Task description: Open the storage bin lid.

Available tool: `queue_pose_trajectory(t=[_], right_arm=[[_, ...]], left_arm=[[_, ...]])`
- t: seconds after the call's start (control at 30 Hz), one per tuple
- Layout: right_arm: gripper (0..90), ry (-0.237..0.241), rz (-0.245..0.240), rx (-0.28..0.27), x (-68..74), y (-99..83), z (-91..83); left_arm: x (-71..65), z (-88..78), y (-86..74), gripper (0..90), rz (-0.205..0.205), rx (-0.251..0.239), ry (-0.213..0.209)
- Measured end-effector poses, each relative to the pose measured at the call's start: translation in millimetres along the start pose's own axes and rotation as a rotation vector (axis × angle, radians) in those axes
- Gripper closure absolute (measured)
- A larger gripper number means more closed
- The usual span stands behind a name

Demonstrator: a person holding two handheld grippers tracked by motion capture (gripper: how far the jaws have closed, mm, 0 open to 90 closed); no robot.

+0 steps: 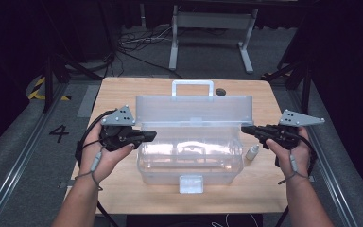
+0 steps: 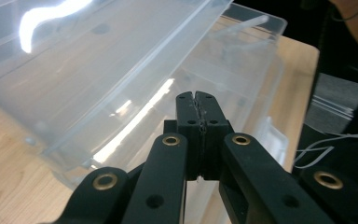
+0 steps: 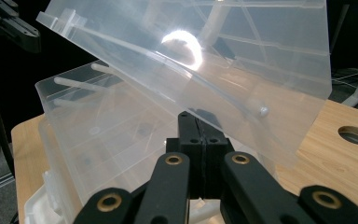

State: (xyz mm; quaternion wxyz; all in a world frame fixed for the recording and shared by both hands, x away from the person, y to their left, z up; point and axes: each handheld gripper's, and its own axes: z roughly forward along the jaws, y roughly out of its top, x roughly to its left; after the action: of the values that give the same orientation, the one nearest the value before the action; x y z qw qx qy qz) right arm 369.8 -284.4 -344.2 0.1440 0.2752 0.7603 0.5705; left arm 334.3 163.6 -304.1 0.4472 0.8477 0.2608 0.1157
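1. While the lid (image 1: 194, 109) of the clear plastic box (image 1: 190, 158) stands raised at a slant over the open tub, both grippers sit at the tub's two short ends, one on each side of it.
2. Box position: it rests at the middle of the table (image 1: 123, 90), long axis running from the left hand to the right hand. The lid is hinged along the far long edge of the tub, with its carry handle (image 1: 192, 87) beyond that edge and the latch (image 1: 191, 183) on the near wall.
3. Left gripper (image 1: 150, 135): the fingers (image 2: 196, 116) are pressed together with nothing between them. In the high view the tips lie at the tub's left end, just under the lid's left corner; whether they touch the plastic cannot be told.
4. Right gripper (image 1: 244, 128): the fingers (image 3: 198, 135) are likewise pressed together and empty. The tips point at the tub's right end, close below the lid's right edge; contact cannot be confirmed.
5. Governing relation: the lid lies above and between the two sets of fingertips, its free long edge running along the same axis as the tub. The two hands stand about equally near, so neither has a clear advantage.
6. Judgement: the work in hand appears to be moving the lid on its hinge, pushed from both ends with shut tips. An uneven push could twist it.
7. Other item: a small white bottle (image 1: 252, 152) stands on the table just right of the tub, below the right gripper.
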Motion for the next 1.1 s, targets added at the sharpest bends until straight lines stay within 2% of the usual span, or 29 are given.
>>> queue_pose_trajectory(t=[0.3,0.5,0.7,0.9,1.1], right_arm=[[90.0,0.005,0.002,0.005,0.1,-0.1,-0.2],[90.0,0.008,0.0,-0.001,0.8,-0.2,0.6],[90.0,0.006,0.001,-0.007,1.1,0.6,-0.8],[90.0,-0.005,0.008,0.003,0.4,0.0,-1.7],[90.0,-0.01,0.014,0.001,0.9,0.4,-4.1]], left_arm=[[9.7,11.4,-8.0,89.1,-0.039,-0.027,0.022],[16.8,13.7,-10.7,89.4,-0.069,-0.051,0.058],[20.1,14.6,-10.2,89.5,-0.07,-0.068,0.085],[25.2,17.3,-9.3,89.4,-0.079,-0.059,0.108],[32.4,18.5,-2.8,89.4,-0.076,-0.083,0.13]])
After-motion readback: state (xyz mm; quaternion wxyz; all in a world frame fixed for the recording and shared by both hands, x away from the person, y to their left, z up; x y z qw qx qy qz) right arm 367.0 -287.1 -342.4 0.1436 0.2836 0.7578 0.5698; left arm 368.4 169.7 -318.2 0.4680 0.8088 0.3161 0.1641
